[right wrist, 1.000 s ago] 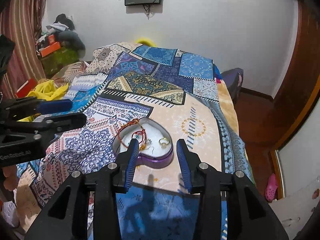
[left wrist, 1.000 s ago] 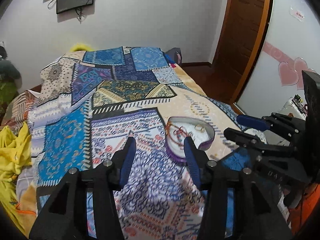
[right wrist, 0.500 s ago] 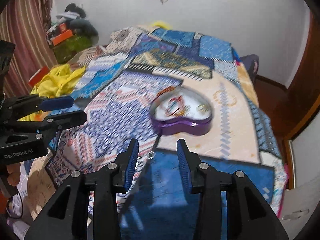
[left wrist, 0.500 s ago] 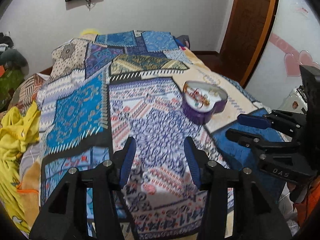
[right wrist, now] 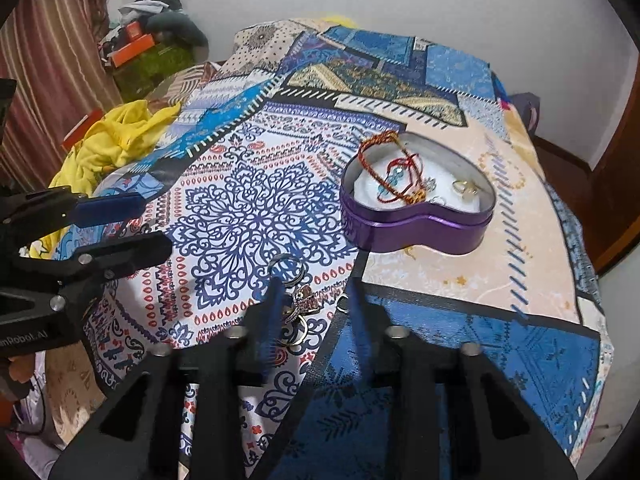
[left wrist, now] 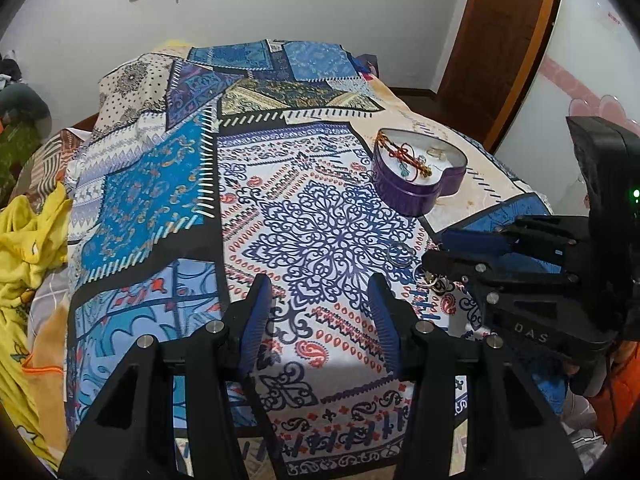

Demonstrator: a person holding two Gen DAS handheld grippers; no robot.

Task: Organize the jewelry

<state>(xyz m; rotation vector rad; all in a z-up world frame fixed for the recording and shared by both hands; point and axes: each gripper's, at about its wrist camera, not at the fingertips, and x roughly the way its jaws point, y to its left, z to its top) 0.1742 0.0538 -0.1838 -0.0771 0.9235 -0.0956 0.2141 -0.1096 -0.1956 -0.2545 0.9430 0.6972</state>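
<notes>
A purple heart-shaped tin (right wrist: 416, 216) stands open on the patterned bedspread, also in the left wrist view (left wrist: 420, 184). It holds a red and gold bracelet (right wrist: 390, 168) and a gold ring (right wrist: 464, 188). Loose jewelry lies on the spread near the front edge: a silver ring (right wrist: 285, 266), a jewelled piece (right wrist: 302, 304) and a small hoop (right wrist: 342, 303). My right gripper (right wrist: 316, 304) is open, low over these pieces, with the jewelled piece between its fingers. My left gripper (left wrist: 318, 312) is open and empty above the spread, left of the right gripper (left wrist: 444, 252).
Yellow clothes (left wrist: 28, 240) lie at the bed's left side. A wooden door (left wrist: 500, 40) stands at the right. Clutter (right wrist: 152, 8) is piled by the far wall left of the bed. The bed's front edge (right wrist: 480, 420) is close under my right gripper.
Both grippers have pulled back from the tin toward the bed's front edge. The right gripper has dropped low over the loose jewelry, which has come into view.
</notes>
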